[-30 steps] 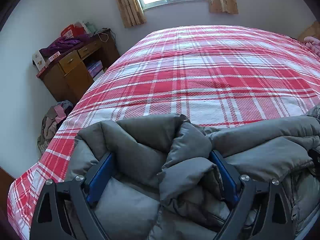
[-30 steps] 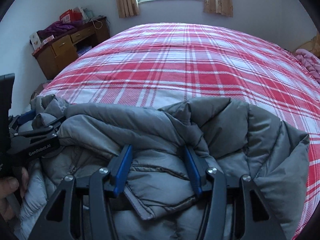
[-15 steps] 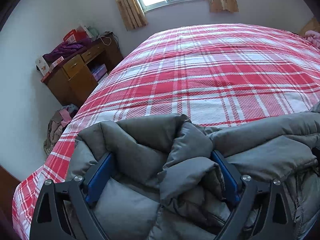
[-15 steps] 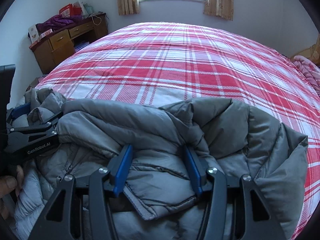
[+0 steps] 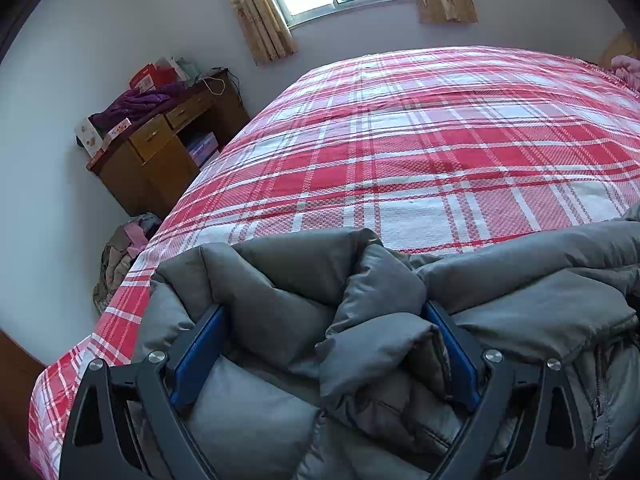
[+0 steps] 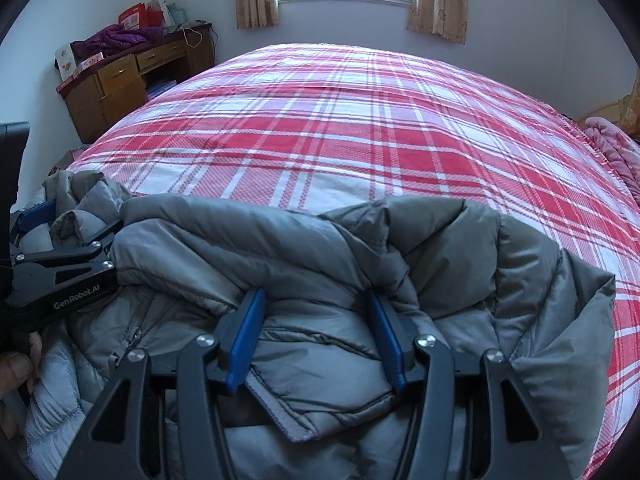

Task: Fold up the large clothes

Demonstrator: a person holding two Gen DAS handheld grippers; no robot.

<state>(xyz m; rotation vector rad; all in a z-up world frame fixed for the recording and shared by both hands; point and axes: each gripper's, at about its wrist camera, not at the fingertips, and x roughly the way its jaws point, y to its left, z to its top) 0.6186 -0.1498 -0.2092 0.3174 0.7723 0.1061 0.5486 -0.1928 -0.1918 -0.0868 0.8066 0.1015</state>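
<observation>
Claws were both clamped on bunched folds of the grey puffer jacket (image 6: 340, 248): left claw (image 5: 324, 344), right claw (image 6: 316, 336), at the plaid bed's (image 5: 420, 152) near edge.

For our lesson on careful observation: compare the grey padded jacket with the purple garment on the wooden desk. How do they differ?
The grey padded jacket lies on the plaid bed, close up; the purple garment sits heaped on the wooden desk, far off. The jacket is gripped by both grippers; the purple one is untouched. Both look rumpled, not folded.
</observation>
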